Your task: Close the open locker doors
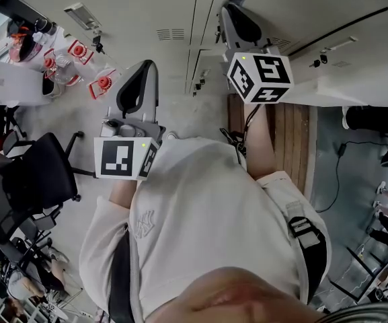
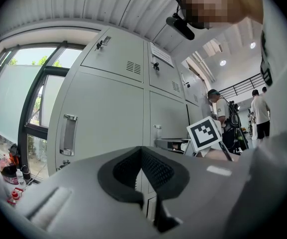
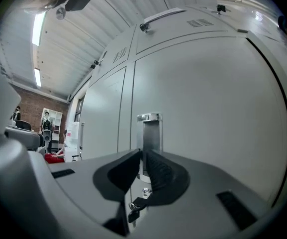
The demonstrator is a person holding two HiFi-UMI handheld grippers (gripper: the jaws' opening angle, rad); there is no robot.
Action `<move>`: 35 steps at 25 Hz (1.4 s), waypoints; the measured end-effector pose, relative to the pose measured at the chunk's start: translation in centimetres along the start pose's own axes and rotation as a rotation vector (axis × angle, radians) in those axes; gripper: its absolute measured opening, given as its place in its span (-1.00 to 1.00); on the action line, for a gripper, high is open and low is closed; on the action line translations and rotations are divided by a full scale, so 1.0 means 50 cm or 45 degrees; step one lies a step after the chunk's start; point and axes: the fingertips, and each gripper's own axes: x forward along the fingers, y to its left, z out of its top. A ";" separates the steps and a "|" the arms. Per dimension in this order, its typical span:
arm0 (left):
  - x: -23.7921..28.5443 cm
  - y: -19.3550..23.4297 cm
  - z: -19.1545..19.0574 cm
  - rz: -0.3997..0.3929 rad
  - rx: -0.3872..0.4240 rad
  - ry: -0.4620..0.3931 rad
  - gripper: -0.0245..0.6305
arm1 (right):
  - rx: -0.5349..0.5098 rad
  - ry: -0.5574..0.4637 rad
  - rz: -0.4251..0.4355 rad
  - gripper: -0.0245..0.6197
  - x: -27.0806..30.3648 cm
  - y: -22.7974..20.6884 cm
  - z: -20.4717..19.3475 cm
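Head view: left gripper [image 1: 145,69] and right gripper [image 1: 237,12] both raised toward grey locker doors [image 1: 180,5]; right nearer.

Left gripper view: jaws pressed together, empty; 1 door [image 2: 172,142] seemingly ajar, edge-on, off to the right beside the right gripper's marker cube [image 2: 203,133].

Right gripper view: jaws closed, empty; upright handle [image 3: 150,133] dead ahead, keys [image 3: 133,204] hanging below. No legible writing.

A handle [image 3: 150,132] on the locker door [image 3: 208,108] stands just ahead of the right hand-held gripper [image 3: 142,154].
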 end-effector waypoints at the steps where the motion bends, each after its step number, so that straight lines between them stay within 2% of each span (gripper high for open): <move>1: -0.002 -0.004 0.001 -0.002 0.001 -0.001 -0.92 | -0.008 0.000 -0.007 -0.85 -0.003 0.000 0.003; 7: -0.017 -0.033 0.008 -0.009 0.010 -0.005 -0.92 | 0.012 -0.093 -0.015 -0.85 -0.077 0.002 0.051; 14: -0.033 -0.098 0.004 -0.031 0.021 0.007 -0.92 | 0.015 -0.135 0.075 -0.86 -0.229 0.035 0.073; 25: -0.044 -0.221 -0.048 -0.100 -0.007 0.049 -0.92 | 0.104 0.069 0.111 -0.86 -0.420 0.047 -0.071; 35: -0.042 -0.262 -0.055 -0.099 0.005 0.062 -0.92 | 0.149 0.073 0.136 -0.86 -0.450 0.045 -0.086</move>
